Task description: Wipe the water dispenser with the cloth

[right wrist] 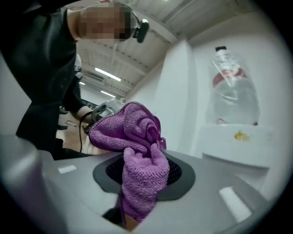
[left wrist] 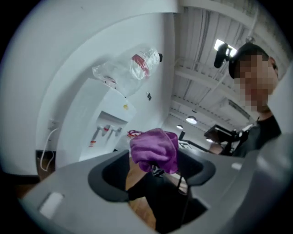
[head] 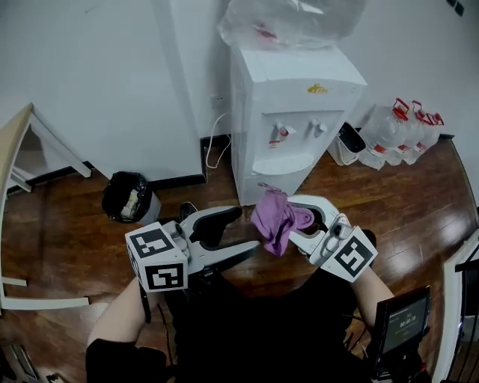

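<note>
**Though the cloth is in hand, the grip on it looks thin**

Because the right gripper (head: 298,221) has its fingers clenched on only a fold of the purple cloth (head: 274,221), most of the fabric hangs off them in a loose wad. Dragged over the white water dispenser (head: 296,82), which stands on the wooden floor (head: 404,196) against the wall just ahead, it could pull free or catch on the taps (head: 278,135). The left gripper (head: 238,232), just beside the cloth, has its fingers released and grasps nothing, so it offers no second hold. A hard push high up might also rock the upturned bottle (head: 292,22) on top.

A black-lined bin (head: 129,196) sits left of the dispenser, a white cable (head: 217,142) trails down the wall, and water jugs (head: 400,131) cluster at the right. None of these stands between the grippers and the dispenser's front.
</note>
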Available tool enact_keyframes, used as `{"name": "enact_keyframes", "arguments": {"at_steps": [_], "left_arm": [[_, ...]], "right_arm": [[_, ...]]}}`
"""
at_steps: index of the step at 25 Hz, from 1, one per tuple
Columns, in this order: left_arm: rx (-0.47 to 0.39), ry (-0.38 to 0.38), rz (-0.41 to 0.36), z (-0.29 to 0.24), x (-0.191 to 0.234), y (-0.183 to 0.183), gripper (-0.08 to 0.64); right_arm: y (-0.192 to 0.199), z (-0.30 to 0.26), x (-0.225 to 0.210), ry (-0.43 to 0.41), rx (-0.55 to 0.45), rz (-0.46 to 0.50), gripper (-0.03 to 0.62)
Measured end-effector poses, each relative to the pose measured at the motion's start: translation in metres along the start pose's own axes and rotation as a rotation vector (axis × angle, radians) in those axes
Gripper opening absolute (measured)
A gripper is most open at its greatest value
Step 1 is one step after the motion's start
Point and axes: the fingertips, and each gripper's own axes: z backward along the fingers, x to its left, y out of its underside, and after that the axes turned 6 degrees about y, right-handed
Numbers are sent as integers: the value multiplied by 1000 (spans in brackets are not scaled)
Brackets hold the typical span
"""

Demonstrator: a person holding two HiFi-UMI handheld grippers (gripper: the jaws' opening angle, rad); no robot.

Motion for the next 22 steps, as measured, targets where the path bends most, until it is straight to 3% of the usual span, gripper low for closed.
{"name": "enact_keyframes", "arguments": {"at_steps": [3, 6, 9, 12, 15, 19, 22], "left_arm": [[22, 137, 139, -1, -20, 1, 351], [43, 275, 288, -2, -40, 10, 351], [72, 381, 326, -9, -60, 18, 344], [98, 454, 297, -15, -76, 23, 279], [109, 451, 245, -17, -77, 26, 239], [112, 413, 225, -19, -71, 32, 203], [105, 411, 207, -17, -64, 33, 164]], "right_arm": [[-19, 2, 29, -61, 0, 116, 138], [-34, 4, 58, -122, -26, 299, 138], [-43, 4, 89, -197, -54, 511, 138], [-44, 4, 107, -242, -79, 640, 135], [-41, 6, 110, -256, -80, 670, 135], [-32, 6, 110, -283, -51, 626, 151], [-25, 3, 101, -294, -1, 577, 238]]}}
